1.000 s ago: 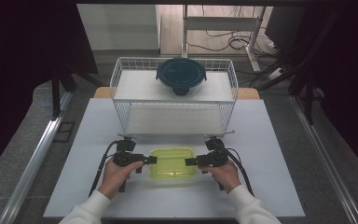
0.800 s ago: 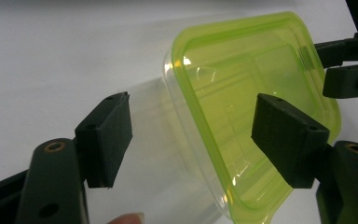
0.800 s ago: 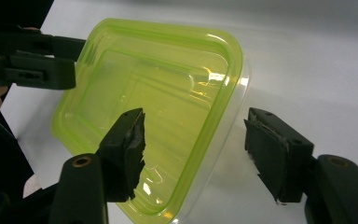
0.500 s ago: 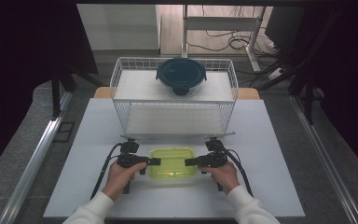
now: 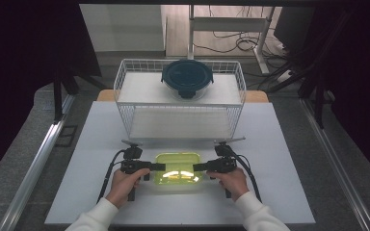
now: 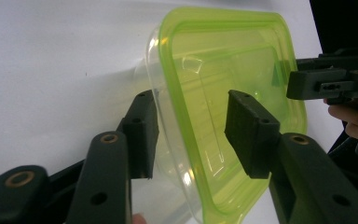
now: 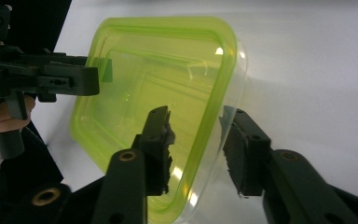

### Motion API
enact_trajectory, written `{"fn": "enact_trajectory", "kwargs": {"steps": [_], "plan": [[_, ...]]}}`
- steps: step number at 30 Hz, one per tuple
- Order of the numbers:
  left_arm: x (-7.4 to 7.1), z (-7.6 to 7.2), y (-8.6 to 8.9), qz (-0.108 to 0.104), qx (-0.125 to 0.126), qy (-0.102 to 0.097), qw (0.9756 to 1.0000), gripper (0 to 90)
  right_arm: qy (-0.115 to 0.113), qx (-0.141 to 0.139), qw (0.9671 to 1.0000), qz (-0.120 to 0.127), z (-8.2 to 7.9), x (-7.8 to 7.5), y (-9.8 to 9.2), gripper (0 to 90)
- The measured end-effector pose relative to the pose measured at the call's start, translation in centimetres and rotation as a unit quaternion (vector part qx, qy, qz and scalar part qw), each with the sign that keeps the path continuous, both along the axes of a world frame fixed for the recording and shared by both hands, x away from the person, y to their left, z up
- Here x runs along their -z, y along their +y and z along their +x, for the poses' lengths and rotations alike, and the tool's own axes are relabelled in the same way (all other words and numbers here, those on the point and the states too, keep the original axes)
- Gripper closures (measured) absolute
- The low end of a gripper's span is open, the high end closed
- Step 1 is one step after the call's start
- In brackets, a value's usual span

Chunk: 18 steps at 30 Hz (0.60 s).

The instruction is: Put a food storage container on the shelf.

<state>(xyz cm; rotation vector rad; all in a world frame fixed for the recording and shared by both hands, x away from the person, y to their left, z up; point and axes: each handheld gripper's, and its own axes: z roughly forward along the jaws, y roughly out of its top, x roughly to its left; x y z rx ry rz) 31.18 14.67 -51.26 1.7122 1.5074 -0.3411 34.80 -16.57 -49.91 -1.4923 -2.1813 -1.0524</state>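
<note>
the left gripper (image 6: pixel 191 135) and right gripper (image 7: pixel 196 149) are each sitting open around one rim of the green box (image 5: pixel 177 168) on the white table (image 5: pixel 279 144), not squeezing it yet, so lifting is probably waiting.

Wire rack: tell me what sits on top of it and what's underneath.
On the wire rack sits a round container with a dark lid. The shelf below looks bare; the container's contents are hidden under its lid.
</note>
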Motion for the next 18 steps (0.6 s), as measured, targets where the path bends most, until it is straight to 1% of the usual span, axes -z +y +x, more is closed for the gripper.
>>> {"fn": "enact_trajectory", "kwargs": {"steps": [1,5,6,7,10,11,12,13,14,16,17,18], "plan": [[-0.1,-0.1,0.0,0.001,-0.001,-0.003,1.0,56.8,-0.003,-0.001,0.9999,-0.01,-0.1,-0.1,-0.1,68.6],[-0.4,-0.4,0.1,0.003,-0.002,-0.01,0.9999,60.7,-0.003,-0.001,1.0,-0.008,-0.3,-0.2,-0.2,71.3],[-0.6,-0.5,0.1,0.005,-0.003,-0.014,0.9999,60.7,-0.004,-0.001,1.0,-0.007,-0.3,-0.3,-0.2,72.4],[-0.9,-0.7,0.2,0.009,-0.001,-0.022,0.9997,62.7,-0.01,-0.002,0.9999,-0.007,-0.5,-0.6,-0.3,74.1],[-1.1,-0.9,0.2,0.01,0.0,-0.028,0.9996,65.8,-0.017,-0.002,0.9998,-0.005,-0.6,-0.8,-0.3,74.7],[-1.4,-1.1,0.2,0.016,0.0,-0.037,0.9992,66.6,-0.024,-0.005,0.9997,-0.005,-0.6,-1.0,-0.4,75.5],[-1.4,-1.1,0.2,0.016,0.0,-0.037,0.9992,67.4,-0.024,-0.005,0.9997,-0.005,-0.6,-1.0,-0.4,75.5],[-1.8,-1.2,0.1,0.024,0.002,-0.048,0.9985,67.9,-0.03,-0.006,0.9995,-0.002,-0.6,-1.2,-0.5,76.3],[-1.8,-1.2,0.1,0.024,0.002,-0.048,0.9985,68.0,-0.03,-0.006,0.9995,-0.002,-0.6,-1.2,-0.5,76.3],[-2.3,-1.4,0.1,0.028,0.004,-0.064,0.9975,68.1,-0.041,-0.01,0.9991,-0.003,-0.9,-1.6,-0.5,76.4],[-2.3,-1.4,0.1,0.028,0.004,-0.064,0.9975,68.1,-0.044,-0.01,0.999,-0.002,-0.9,-1.8,-0.5,76.3],[-2.4,-1.4,0.1,0.027,0.004,-0.069,0.9973,68.1,-0.044,-0.01,0.999,-0.002,-0.9,-1.8,-0.5,76.3]]}}
